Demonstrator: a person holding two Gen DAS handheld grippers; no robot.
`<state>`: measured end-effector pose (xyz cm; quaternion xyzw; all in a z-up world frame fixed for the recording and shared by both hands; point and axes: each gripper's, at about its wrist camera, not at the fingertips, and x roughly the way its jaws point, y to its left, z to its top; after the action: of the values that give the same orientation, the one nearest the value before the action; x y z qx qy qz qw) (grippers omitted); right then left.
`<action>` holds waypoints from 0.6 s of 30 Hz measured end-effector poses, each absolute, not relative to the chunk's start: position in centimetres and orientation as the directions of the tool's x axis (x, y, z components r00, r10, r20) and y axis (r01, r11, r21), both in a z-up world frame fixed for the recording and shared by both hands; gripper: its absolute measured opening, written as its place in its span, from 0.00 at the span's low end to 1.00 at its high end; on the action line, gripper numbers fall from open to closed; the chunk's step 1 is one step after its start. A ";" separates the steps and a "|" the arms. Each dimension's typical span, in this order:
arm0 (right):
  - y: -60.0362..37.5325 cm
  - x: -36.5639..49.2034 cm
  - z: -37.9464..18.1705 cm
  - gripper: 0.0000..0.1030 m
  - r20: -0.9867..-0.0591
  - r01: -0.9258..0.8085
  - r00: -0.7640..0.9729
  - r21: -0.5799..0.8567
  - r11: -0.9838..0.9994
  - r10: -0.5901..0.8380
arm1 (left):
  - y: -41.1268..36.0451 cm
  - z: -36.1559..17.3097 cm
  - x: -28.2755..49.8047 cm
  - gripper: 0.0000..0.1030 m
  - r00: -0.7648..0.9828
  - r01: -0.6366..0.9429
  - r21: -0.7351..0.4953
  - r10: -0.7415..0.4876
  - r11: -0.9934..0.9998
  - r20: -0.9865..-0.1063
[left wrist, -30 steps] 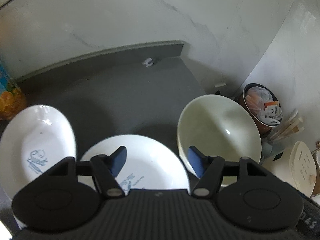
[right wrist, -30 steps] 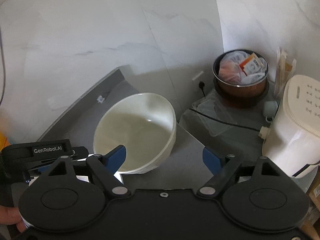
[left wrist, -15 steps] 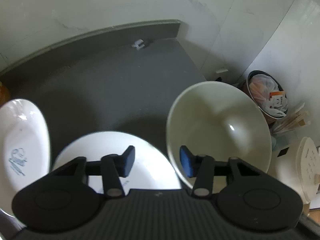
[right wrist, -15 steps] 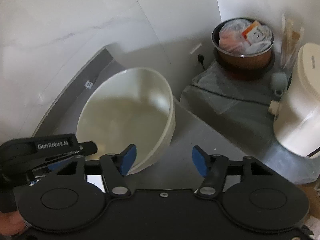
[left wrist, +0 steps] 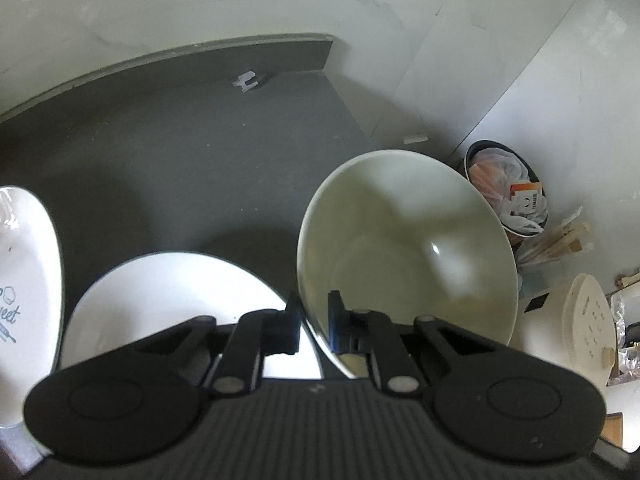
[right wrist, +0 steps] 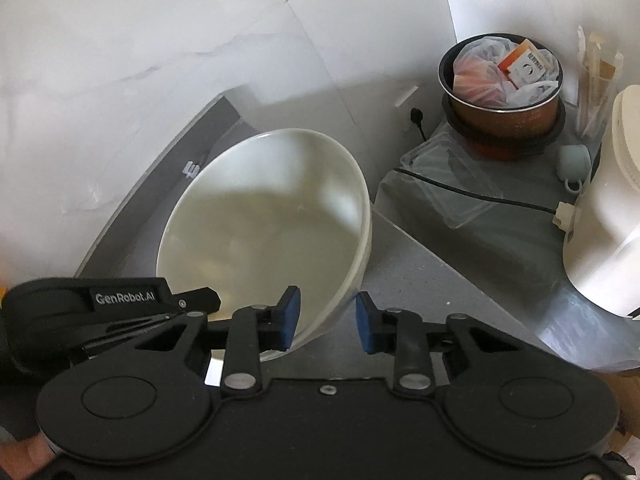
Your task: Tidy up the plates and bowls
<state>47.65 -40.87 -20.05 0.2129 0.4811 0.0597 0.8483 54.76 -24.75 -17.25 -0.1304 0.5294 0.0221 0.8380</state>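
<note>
**Both grippers at the bowl's rim**

A large white bowl point(left wrist: 404, 248) stands on the dark grey desk point(left wrist: 192, 152), near its right edge. The left hand-held gripper point(left wrist: 313, 322) has its jaws drawn almost together on the bowl's near-left rim: one pad sits outside the wall, the other inside, and the rim runs between them. It grips the bowl.

The right hand-held gripper point(right wrist: 325, 320) straddles the bowl's point(right wrist: 264, 240) near-right rim. Its jaws are closing, with the bowl wall between them. The left blue pad point(right wrist: 289, 318) lies inside the bowl against the wall; the right pad stands off the outer wall with a gap showing, so the grip is not yet made. The left hand-held gripper point(right wrist: 120, 312) shows at the lower left of the right wrist view, reaching to the bowl's other side.

Just left of the bowl a white plate point(left wrist: 176, 300) lies flat on the desk, partly under the left gripper's body. Farther left, at the frame edge, a second plate point(left wrist: 28, 280) with blue lettering lies apart from the first.

Beyond the desk's right edge, on a lower surface, stand a dark pot point(right wrist: 502, 96) stuffed with plastic bags and a small box, a white appliance point(right wrist: 604, 216), and a black cable point(right wrist: 480, 196). White marbled walls point(right wrist: 160, 40) close the corner behind.
</note>
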 end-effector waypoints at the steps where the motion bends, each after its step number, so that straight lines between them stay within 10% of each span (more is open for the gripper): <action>1: -40.9 47.5 -19.9 0.28 -0.790 0.102 0.530 0.420 0.902 0.308 | -24.6 -17.1 54.6 0.10 0.440 -0.181 -0.198 -0.101 0.963 -0.893; 18: -39.7 43.2 -14.9 0.27 -0.725 0.027 0.606 0.428 0.903 0.325 | -23.0 -12.4 50.0 0.10 0.524 -0.181 -0.209 -0.085 0.961 -0.847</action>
<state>43.19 -39.70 -14.93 0.2025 0.4353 0.0854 0.8731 50.05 -23.00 -12.44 -0.1370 0.4870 0.0278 0.8621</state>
